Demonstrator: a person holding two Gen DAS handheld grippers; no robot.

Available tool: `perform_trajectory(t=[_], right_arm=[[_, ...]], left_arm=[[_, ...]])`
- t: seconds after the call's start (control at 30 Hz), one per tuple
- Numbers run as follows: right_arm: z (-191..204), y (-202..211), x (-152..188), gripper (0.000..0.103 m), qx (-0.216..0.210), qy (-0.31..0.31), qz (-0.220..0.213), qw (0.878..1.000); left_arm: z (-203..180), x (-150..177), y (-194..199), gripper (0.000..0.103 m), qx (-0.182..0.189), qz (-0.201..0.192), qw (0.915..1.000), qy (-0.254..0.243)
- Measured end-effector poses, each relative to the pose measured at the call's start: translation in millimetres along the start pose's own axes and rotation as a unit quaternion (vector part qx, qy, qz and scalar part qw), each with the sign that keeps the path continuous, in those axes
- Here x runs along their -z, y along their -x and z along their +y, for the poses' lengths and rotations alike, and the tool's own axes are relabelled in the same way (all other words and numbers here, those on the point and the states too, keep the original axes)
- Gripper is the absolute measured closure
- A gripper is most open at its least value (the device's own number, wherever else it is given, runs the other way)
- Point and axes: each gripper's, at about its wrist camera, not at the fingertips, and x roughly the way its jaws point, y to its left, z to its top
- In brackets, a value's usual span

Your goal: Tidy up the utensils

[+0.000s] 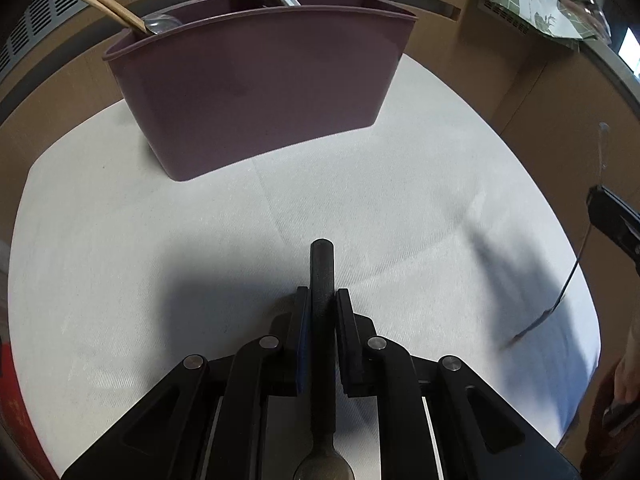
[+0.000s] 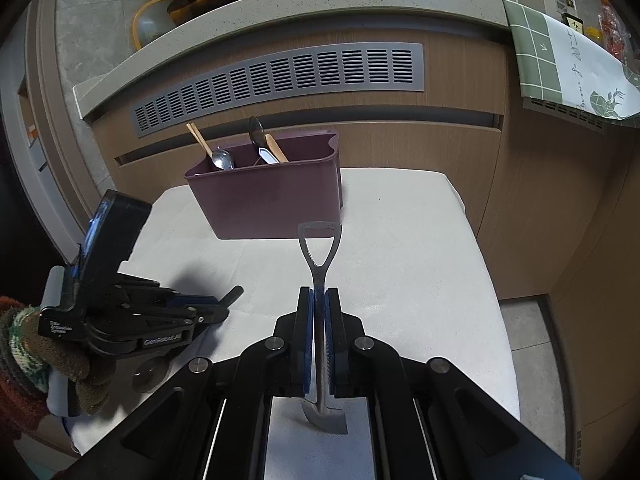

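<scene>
My left gripper (image 1: 323,304) clamps a black-handled spoon (image 1: 322,280) above the white tabletop (image 1: 160,260). My right gripper (image 2: 319,304) pinches a shovel-shaped spoon (image 2: 320,248). Only the right view shows "GenRobot.AI" on the left one. Beyond, the purple caddy (image 2: 266,204) holds chopsticks (image 2: 200,140) and spoons, with a spatula in its next compartment.

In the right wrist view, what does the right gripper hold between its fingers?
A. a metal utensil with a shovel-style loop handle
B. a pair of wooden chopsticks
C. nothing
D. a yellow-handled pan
A: the right gripper is shut on the thin stem of the shovel-shaped metal utensil, whose loop handle points toward the purple caddy.
</scene>
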Motion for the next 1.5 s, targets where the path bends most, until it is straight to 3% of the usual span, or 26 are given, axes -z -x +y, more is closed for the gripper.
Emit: perform_trajectory(t=[0.07,0.17,0.33,0.4,0.47,0.53,0.67,0.7,0.73,0.8,0.9,0.93,1.0,1.13,1.3,1.5], right_arm=[[1,4,-2,0.098,0.000,0.001,-0.006,1.000],[0,9,-4,0.098,0.000,0.003,-0.015,1.000],[1,10,-12,0.100,-0.002,-0.002,-0.022,1.000],[2,13,-21,0.101,-0.002,-0.001,-0.032,0.999],[3,21,-46,0.101,0.000,0.003,-0.057,0.998],[9,39,-83,0.101,-0.002,0.021,-0.103,0.994],[21,66,-148,0.101,0.014,0.049,-0.196,0.979],[22,66,-159,0.101,0.013,0.051,-0.205,0.977],[22,63,-171,0.101,0.007,0.053,-0.205,0.977],[20,49,-175,0.097,-0.012,0.062,-0.172,0.983],[15,2,-153,0.093,-0.071,0.092,-0.050,0.992],[13,-21,-135,0.090,-0.094,0.097,-0.001,0.991],[11,-50,-106,0.081,-0.109,0.105,0.055,0.987],[16,-106,-55,0.081,-0.106,0.123,0.142,0.976],[26,-140,-35,0.081,-0.078,0.174,0.201,0.961],[-6,-87,-4,0.081,-0.079,0.142,0.165,0.973]], left_arm=[[6,-2,8,0.091,0.016,-0.018,0.9996,0.016],[12,1,40,0.091,0.046,-0.076,0.9948,0.048],[17,6,111,0.091,0.051,-0.205,0.9754,0.065],[19,-1,139,0.091,0.048,-0.258,0.9624,0.071],[26,-15,170,0.091,0.063,-0.325,0.9397,0.085],[33,-35,202,0.091,0.068,-0.413,0.9023,0.101],[43,-66,224,0.091,0.057,-0.533,0.8365,0.115],[46,-78,219,0.091,0.038,-0.546,0.8286,0.117],[48,-83,215,0.091,0.022,-0.551,0.8259,0.118],[56,-90,206,0.091,0.015,-0.542,0.8312,0.125],[77,-88,190,0.091,0.014,-0.508,0.8505,0.137],[82,-82,186,0.091,0.017,-0.497,0.8556,0.143],[88,-68,176,0.091,0.027,-0.474,0.8665,0.154],[85,-40,160,0.091,0.022,-0.453,0.8766,0.160],[83,-13,152,0.091,0.006,-0.420,0.8941,0.155],[100,16,135,0.091,0.024,-0.378,0.9073,0.183]])
